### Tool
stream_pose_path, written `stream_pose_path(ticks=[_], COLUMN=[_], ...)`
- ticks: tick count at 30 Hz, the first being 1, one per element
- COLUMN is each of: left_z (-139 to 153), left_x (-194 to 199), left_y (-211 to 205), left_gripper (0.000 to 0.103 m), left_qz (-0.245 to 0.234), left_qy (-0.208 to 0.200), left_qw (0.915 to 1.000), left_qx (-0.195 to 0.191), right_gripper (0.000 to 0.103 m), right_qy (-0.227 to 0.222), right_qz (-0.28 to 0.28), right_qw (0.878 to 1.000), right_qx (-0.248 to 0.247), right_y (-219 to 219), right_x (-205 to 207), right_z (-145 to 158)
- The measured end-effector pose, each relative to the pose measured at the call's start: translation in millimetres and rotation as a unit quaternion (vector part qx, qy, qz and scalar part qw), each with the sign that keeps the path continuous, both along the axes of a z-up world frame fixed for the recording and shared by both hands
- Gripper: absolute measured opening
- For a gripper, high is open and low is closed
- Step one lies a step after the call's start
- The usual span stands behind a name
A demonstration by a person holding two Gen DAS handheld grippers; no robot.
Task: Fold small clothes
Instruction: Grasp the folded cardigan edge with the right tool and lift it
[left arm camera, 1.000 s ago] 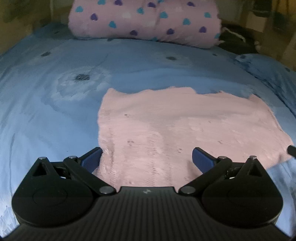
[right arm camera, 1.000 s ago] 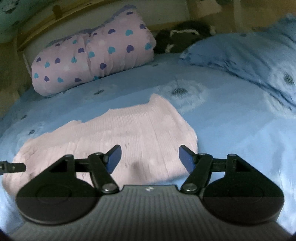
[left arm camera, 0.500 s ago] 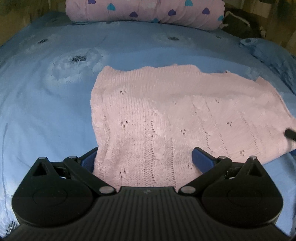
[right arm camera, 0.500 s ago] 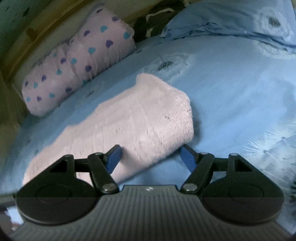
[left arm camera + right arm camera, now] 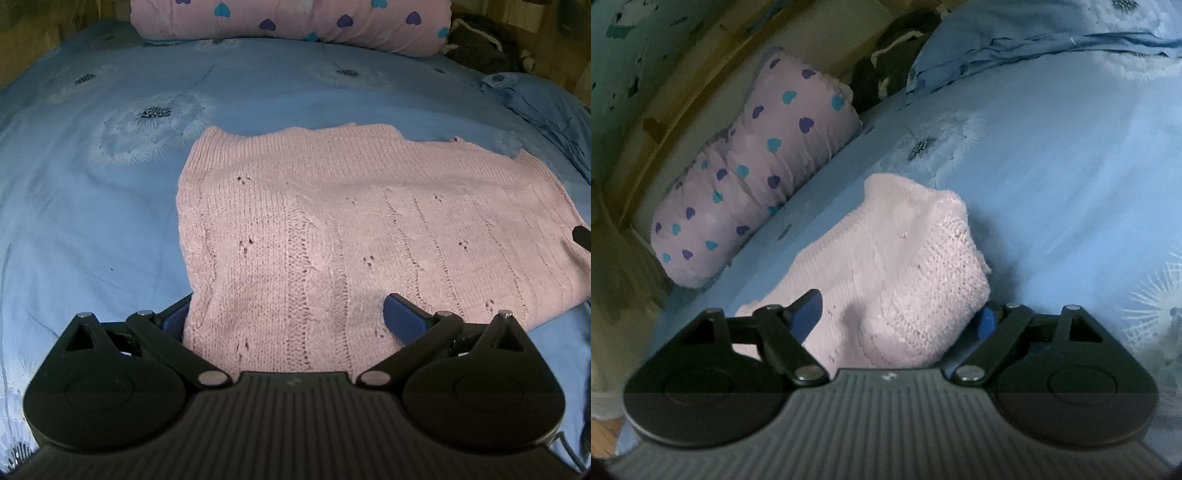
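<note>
A pink knitted garment (image 5: 351, 229) lies spread on the blue bed. My left gripper (image 5: 291, 319) is open, its jaws wide on either side of the garment's near left corner; the left finger is partly hidden under the knit. In the right wrist view the garment (image 5: 905, 266) bulges up between the jaws of my right gripper (image 5: 897, 317), which is open around the garment's right end. The right finger is mostly hidden behind the knit. A tip of the right gripper shows at the right edge of the left wrist view (image 5: 581, 236).
A pink pillow with heart prints (image 5: 295, 18) lies at the head of the bed, also in the right wrist view (image 5: 750, 170). A blue pillow (image 5: 1052, 48) sits at the right. A dark bundle (image 5: 480, 44) lies beside the pink pillow. The blue dandelion-print sheet (image 5: 92, 184) surrounds the garment.
Both grippers have come down and forward onto the garment's ends. The right gripper has tilted, and the right end of the garment now bulges up between its jaws.
</note>
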State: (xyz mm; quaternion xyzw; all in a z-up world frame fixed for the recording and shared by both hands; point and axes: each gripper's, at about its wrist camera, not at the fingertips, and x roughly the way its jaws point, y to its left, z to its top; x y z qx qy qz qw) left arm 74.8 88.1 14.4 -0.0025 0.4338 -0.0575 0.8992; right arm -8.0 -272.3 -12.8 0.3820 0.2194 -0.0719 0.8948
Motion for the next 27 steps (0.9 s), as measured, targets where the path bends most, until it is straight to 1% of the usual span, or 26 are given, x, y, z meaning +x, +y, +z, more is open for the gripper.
stream_pose_path(ticks=[9,12,17,19,20,22,24,27], left_z=[-1,-2,-2,-2,-2,-2,-2,-2], left_x=[1,1,2,2,2,2,2,2], left_y=[0,0,0,1,1,1,2,2], left_gripper=[0.103,0.103,0.103,0.103,0.103,0.103,0.103,0.103], left_qz=[0.000,0.001,0.001,0.001,0.001,0.001,0.001,0.001], left_qy=[0.001,0.002,0.004,0.005,0.004,0.005,0.005,0.006], left_qw=[1.0000,1.0000,1.0000,1.0000,1.0000,1.0000,1.0000,1.0000], left_qx=[-0.001,-0.002,-0.003,-0.003,-0.003,-0.004,-0.004,-0.005], right_gripper=[0.087,0.085,0.070,0.059,0.056,0.038,0.036,0.035], right_qy=[-0.022,-0.029,-0.032,-0.029,-0.029,-0.027,-0.027,-0.025], right_qz=[-0.017,-0.020,-0.034,-0.039,-0.040,-0.039,-0.036,-0.034], right_qw=[1.000,0.999,0.998,0.998,0.998,0.997,0.996,0.996], right_qx=[0.015,0.019,0.040,0.046,0.049,0.064,0.074,0.074], right_y=[-1,-2,-7,-8,-9,-11,-12,-13], right_x=[8,8,5,5,4,4,4,4], right_z=[-4,-5,-8,-8,-9,-11,-13,-13])
